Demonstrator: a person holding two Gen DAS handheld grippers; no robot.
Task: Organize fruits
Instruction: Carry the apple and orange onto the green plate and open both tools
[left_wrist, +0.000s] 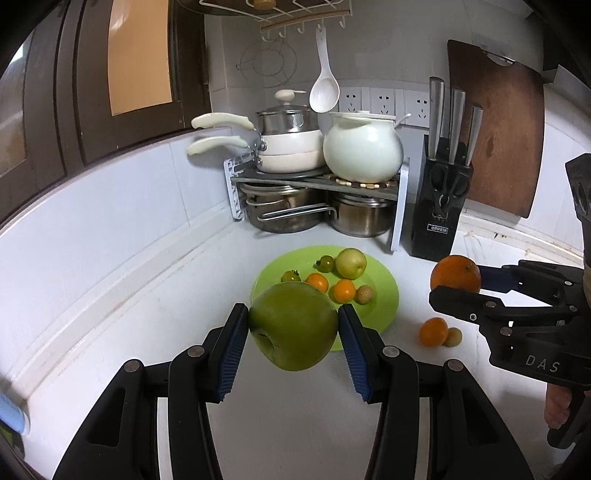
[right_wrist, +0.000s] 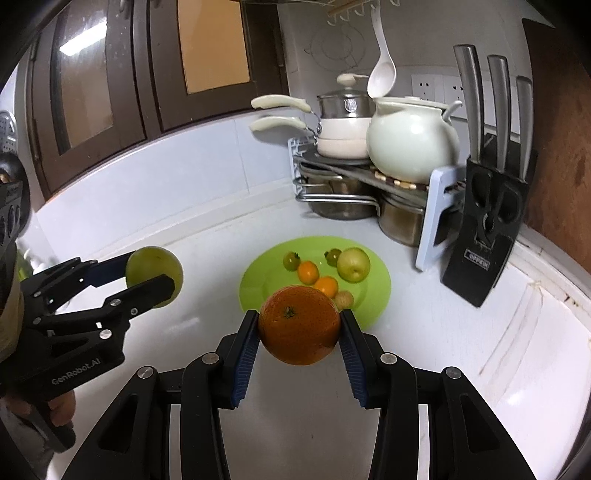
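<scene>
The left gripper (left_wrist: 293, 330) squeezes a big green apple (left_wrist: 293, 326) at the picture's middle. The right gripper (right_wrist: 299, 330) squeezes an orange (right_wrist: 299, 325) below the green plate (right_wrist: 258, 280).

Green apple (left_wrist: 293, 326), orange orange (right_wrist: 299, 325), lime-green plate (left_wrist: 384, 295), black tools w/ blue ribbed pads (left_wrist: 233, 354).

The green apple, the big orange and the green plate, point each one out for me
green apple (left_wrist: 293, 326), left wrist view, middle of its front skin.
big orange (right_wrist: 299, 325), right wrist view, just below its stem.
green plate (right_wrist: 258, 275), right wrist view, bare left part inside the rim.
</scene>
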